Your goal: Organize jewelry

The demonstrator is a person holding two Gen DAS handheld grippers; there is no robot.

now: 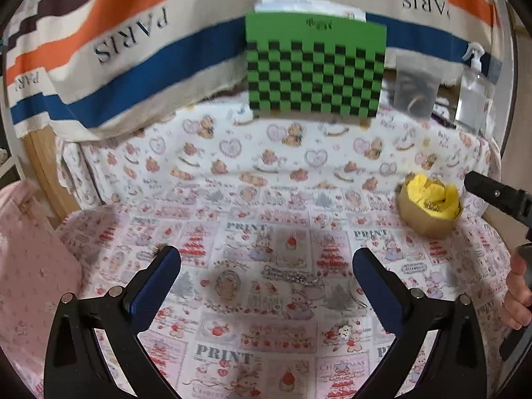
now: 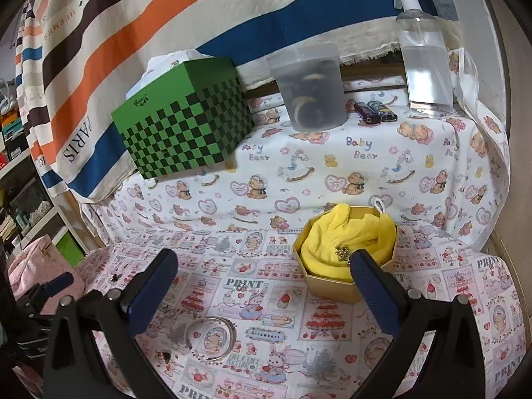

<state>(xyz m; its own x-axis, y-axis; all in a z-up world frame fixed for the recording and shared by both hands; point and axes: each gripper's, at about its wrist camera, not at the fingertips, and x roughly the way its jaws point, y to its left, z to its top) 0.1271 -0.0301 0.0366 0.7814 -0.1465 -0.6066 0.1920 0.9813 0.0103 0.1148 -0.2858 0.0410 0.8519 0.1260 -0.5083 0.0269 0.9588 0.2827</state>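
A gold hexagonal box (image 2: 332, 286) lined with yellow cloth (image 2: 345, 236) sits on the printed tablecloth; a small gold piece (image 2: 342, 252) lies on the cloth. In the left wrist view the same box (image 1: 429, 222) is at the right. My left gripper (image 1: 266, 262) is open above a sparkly chain bracelet (image 1: 292, 276). A small charm (image 1: 344, 331) lies nearer. My right gripper (image 2: 262, 266) is open with nothing between its fingers, its right finger beside the box. A silver bangle (image 2: 209, 335) lies below it, with a small ring (image 2: 241, 287) and dark earrings (image 2: 166, 354) nearby.
A green checkered box (image 2: 186, 123) stands at the back left, next to a frosted plastic cup (image 2: 311, 86), lighters (image 2: 375, 113) and a clear pump bottle (image 2: 422, 50). A striped towel (image 2: 133, 33) hangs behind. A pink bag (image 1: 30, 259) lies left. A hand (image 1: 518, 292) holds the other gripper.
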